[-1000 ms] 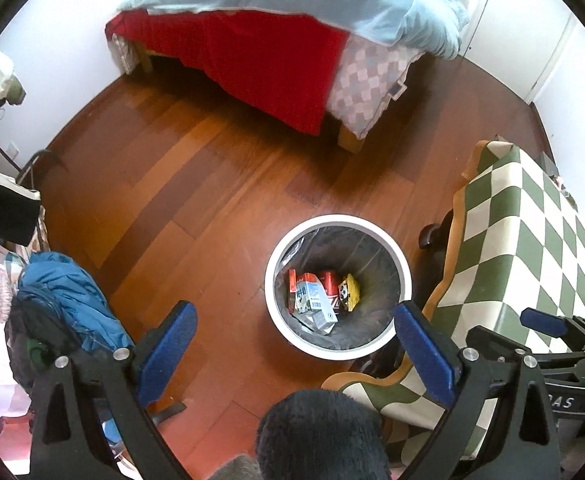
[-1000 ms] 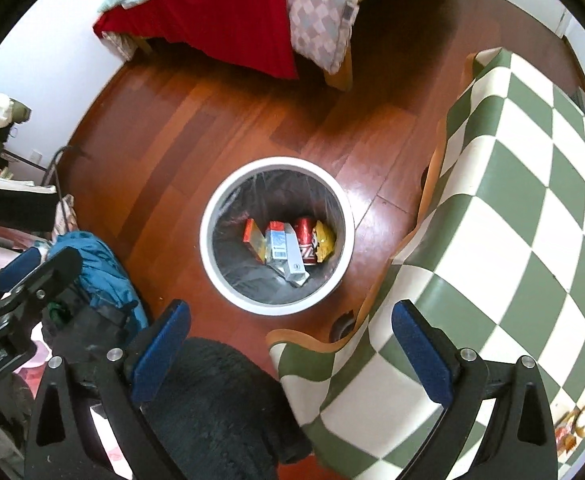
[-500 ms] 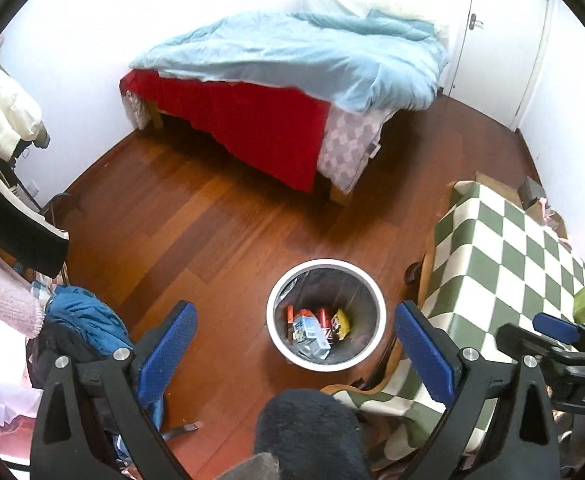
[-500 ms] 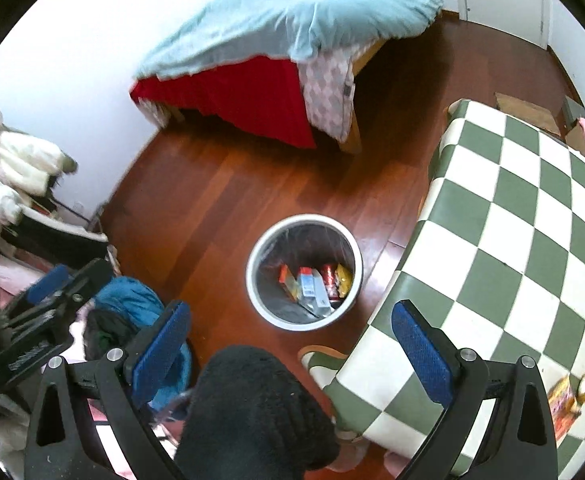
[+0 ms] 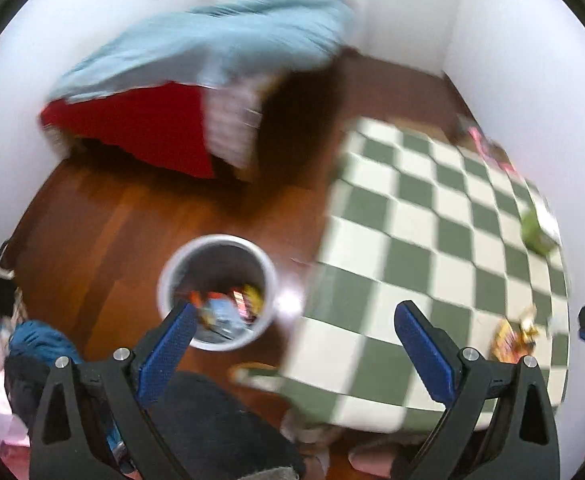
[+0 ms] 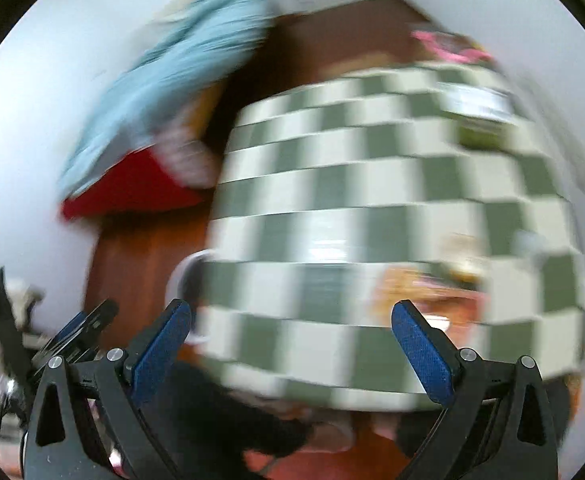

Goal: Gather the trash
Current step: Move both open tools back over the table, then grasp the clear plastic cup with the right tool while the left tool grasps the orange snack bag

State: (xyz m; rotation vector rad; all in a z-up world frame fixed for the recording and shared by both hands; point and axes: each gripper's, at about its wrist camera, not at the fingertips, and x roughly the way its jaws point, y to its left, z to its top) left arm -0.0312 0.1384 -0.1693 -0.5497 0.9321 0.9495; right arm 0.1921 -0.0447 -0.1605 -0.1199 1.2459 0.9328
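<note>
Both claws, left claw (image 5: 294,322) and right claw (image 6: 290,318), gape empty above the checked table (image 5: 420,216).

Views swung from bin to table

Both views are now motion-blurred. The trash bin (image 5: 216,292) has been shifted left and is half hidden in the right wrist view. The checkered table (image 6: 372,240) now fills that frame; an orange wrapper (image 5: 506,340) is newly seen.

White round bin (image 5: 216,248) is sitting upright on the floor, wrappers (image 5: 228,308) piling inside; orange snack packet (image 5: 508,340) is lying on the checkered counter (image 5: 412,216).
</note>
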